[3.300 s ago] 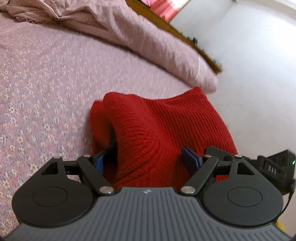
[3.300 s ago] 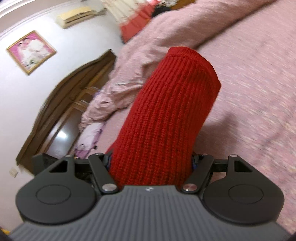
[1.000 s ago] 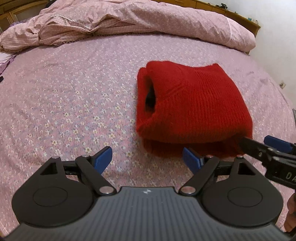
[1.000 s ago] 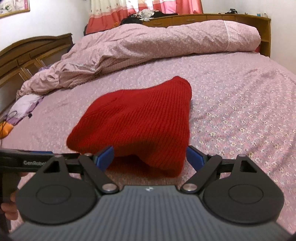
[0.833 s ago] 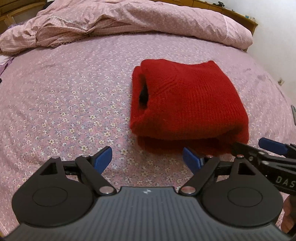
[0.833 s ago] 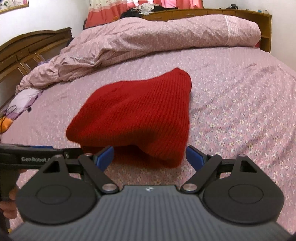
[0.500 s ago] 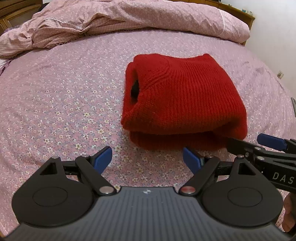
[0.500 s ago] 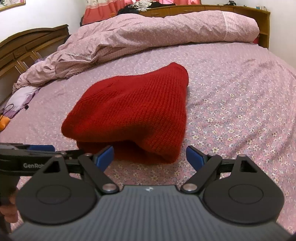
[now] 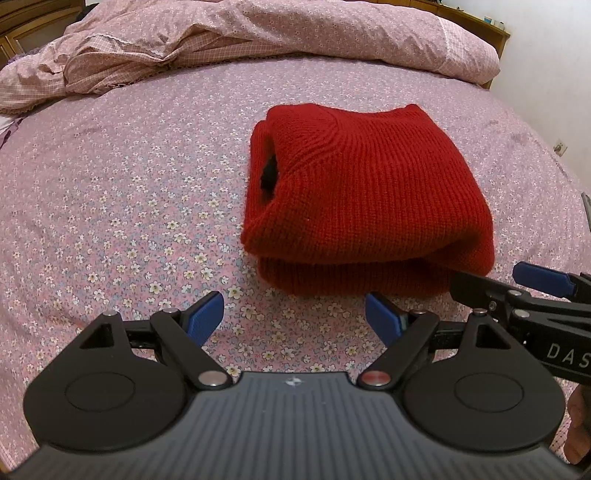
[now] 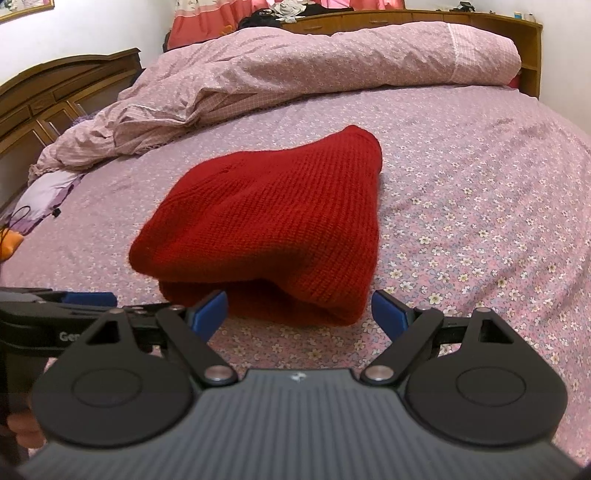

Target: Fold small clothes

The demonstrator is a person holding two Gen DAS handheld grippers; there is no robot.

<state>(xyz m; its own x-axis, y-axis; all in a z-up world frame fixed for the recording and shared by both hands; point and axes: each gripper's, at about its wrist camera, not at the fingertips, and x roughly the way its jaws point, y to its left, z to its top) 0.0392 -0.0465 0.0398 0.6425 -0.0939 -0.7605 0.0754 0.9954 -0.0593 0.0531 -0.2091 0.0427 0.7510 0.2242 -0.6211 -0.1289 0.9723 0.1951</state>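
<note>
Both grippers, left [image 9: 294,318] and right [image 10: 300,314], fingers spread wide, holding nothing, just short of the folded red sweater [image 9: 365,199] on the bed [image 9: 110,177].

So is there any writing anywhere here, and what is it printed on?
"DAS", cut off by the picture's edge: on the black body of the right tongs, seen from the left camera.
"Gen", the rest hidden: on the black body of the left tongs, seen from the right camera.
Framed picture on the wall: nothing readable.
</note>
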